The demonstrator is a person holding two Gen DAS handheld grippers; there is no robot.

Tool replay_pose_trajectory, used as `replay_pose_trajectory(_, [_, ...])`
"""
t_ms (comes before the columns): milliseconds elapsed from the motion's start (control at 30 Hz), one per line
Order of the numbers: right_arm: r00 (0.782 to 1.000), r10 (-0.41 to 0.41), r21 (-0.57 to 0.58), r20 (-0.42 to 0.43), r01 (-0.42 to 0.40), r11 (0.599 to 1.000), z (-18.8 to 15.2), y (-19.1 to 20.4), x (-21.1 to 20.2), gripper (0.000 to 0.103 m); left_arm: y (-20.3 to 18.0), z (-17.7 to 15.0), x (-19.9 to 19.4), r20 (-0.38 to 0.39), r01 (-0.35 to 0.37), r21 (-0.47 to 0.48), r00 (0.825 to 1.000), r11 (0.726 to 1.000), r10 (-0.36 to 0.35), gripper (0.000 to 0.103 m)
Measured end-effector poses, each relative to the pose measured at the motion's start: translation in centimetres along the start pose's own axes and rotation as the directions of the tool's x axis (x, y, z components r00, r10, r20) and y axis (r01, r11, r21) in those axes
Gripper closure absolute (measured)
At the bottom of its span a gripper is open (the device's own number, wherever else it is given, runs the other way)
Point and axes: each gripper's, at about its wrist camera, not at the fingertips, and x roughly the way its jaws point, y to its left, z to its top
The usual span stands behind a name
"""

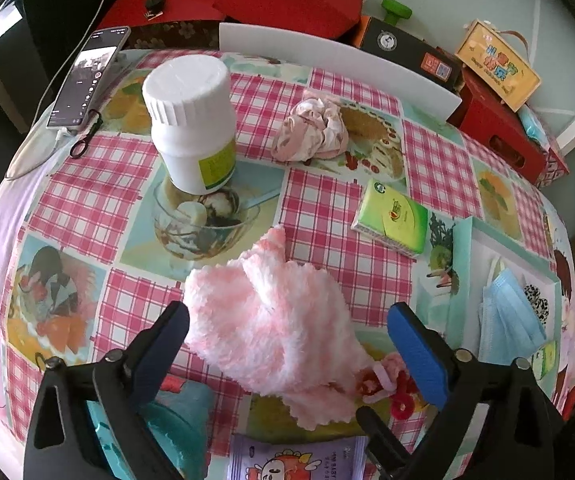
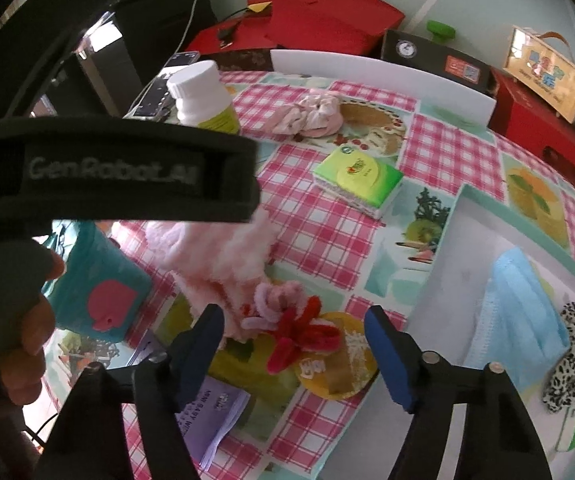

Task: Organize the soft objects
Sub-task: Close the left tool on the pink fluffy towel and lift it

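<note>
A fluffy pink-and-white towel [image 1: 271,320] [image 2: 223,256] lies bunched on the checked tablecloth. My left gripper [image 1: 287,310] points down over it, open; the towel sits between the blue pads, with the right pad clear of it. A red and pink pipe-cleaner flower [image 2: 295,328] [image 1: 383,380] rests against the towel's near end. My right gripper [image 2: 293,314] is open with the flower between its fingers, the pads not pressing it. A crumpled pink cloth [image 1: 311,128] [image 2: 311,118] lies farther back. The white tray [image 2: 439,248] [image 1: 483,256] on the right holds blue face masks [image 2: 527,304] and a leopard-print scrunchie [image 2: 571,360].
A white bottle [image 1: 191,120], a green tissue pack [image 1: 391,216], a phone [image 1: 87,76], a purple wipes packet [image 2: 215,408] and a teal pouch [image 2: 99,284] are on the table. A hand [image 2: 27,320] holds the left gripper close at the right view's left. Red boxes line the far edge.
</note>
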Motion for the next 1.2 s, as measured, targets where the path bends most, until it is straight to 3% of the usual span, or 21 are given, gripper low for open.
replay_pose_trajectory(133, [1.000, 0.002, -0.013, -0.028, -0.003, 1.000, -0.3, 0.2, 0.9, 0.044, 0.0, 0.0, 0.4, -0.007, -0.012, 0.010, 1.000, 1.000, 0.012, 0.010])
replay_pose_trajectory(333, [1.000, 0.000, -0.003, -0.024, 0.000, 1.000, -0.5, -0.3, 0.7, 0.051, -0.1, 0.1, 0.4, -0.008, -0.004, 0.015, 1.000, 1.000, 0.005, 0.012])
replay_pose_trajectory(1100, [1.000, 0.014, 0.078, 0.014, -0.015, 0.997, 0.0, -2.9, -0.2, 0.051, -2.7, -0.5, 3.0, -0.061, -0.009, 0.096, 0.998, 0.995, 0.015, 0.014])
replay_pose_trajectory(1200, [1.000, 0.016, 0.080, 0.014, -0.017, 0.997, 0.0, -2.9, -0.2, 0.051, -2.7, -0.3, 3.4, -0.065, -0.014, 0.098, 0.998, 0.995, 0.020, 0.025])
